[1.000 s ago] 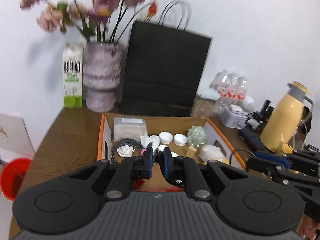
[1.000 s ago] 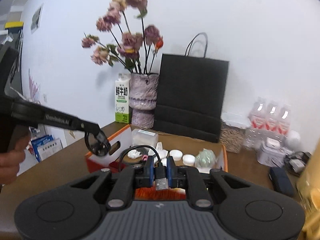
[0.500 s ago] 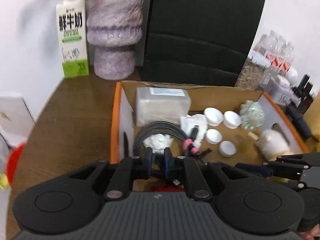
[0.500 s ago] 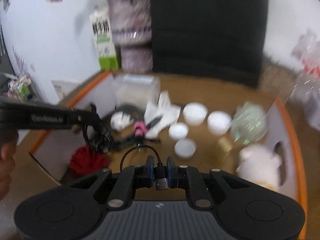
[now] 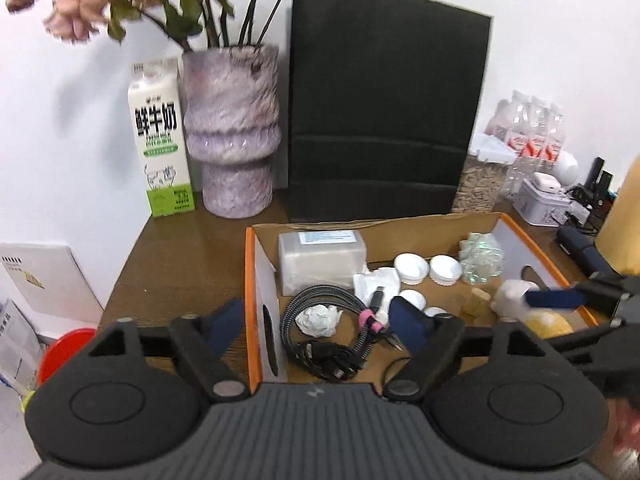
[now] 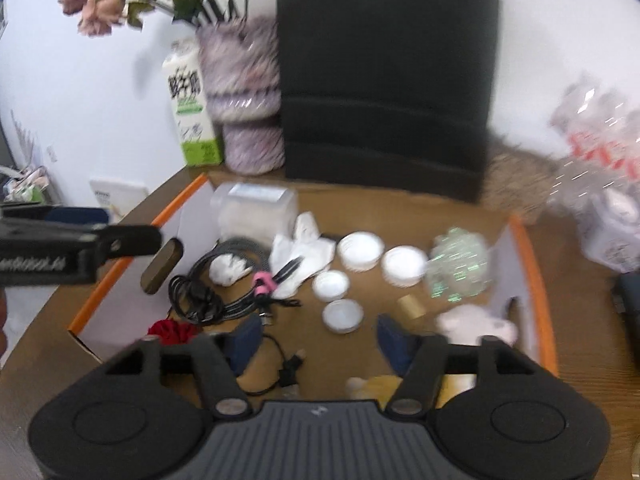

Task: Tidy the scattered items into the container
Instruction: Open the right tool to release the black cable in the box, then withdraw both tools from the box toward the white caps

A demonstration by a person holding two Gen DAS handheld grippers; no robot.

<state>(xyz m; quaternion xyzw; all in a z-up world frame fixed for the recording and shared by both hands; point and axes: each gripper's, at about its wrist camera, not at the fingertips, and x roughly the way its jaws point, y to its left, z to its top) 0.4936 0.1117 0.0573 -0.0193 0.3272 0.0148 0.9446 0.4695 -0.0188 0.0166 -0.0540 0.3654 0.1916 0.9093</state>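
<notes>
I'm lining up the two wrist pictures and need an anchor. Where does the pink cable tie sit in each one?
Left wrist: the pink cable tie is low and just right of centre, on the cable bundle inside the cardboard box.
Right wrist: the pink cable tie is left of centre, at mid-height, in the same bundle.
Shared landmark: the milk carton, standing left of the vase.

Bright, even indoor light; fisheye bending at edges, right wrist view motion-blurred.
</notes>
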